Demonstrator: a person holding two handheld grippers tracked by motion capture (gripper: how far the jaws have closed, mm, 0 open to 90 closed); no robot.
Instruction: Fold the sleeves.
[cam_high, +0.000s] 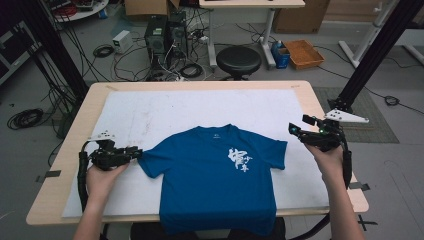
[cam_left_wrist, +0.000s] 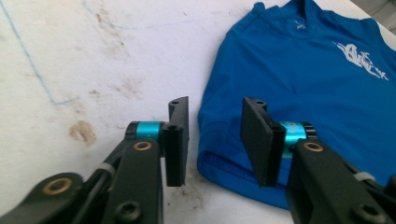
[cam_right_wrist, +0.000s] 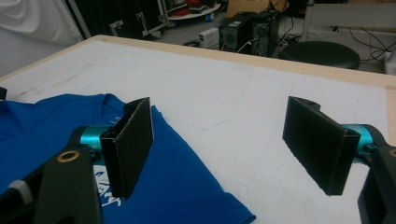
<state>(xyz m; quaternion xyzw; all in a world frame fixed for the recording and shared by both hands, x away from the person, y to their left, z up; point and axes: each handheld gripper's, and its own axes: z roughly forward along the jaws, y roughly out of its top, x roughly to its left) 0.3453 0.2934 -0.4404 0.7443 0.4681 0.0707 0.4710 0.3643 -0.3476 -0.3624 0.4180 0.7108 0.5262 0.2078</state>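
white covering on the wooden table (cam_high: 70, 145) carries a blue t-shirt (cam_high: 215, 175) spread face up at the near edge, hem hanging over. left gripper (cam_high: 134, 153) spread around the sleeve (cam_left_wrist: 224, 154), seemingly to pinch it; right gripper (cam_high: 295, 129) wide apart beside the other sleeve.
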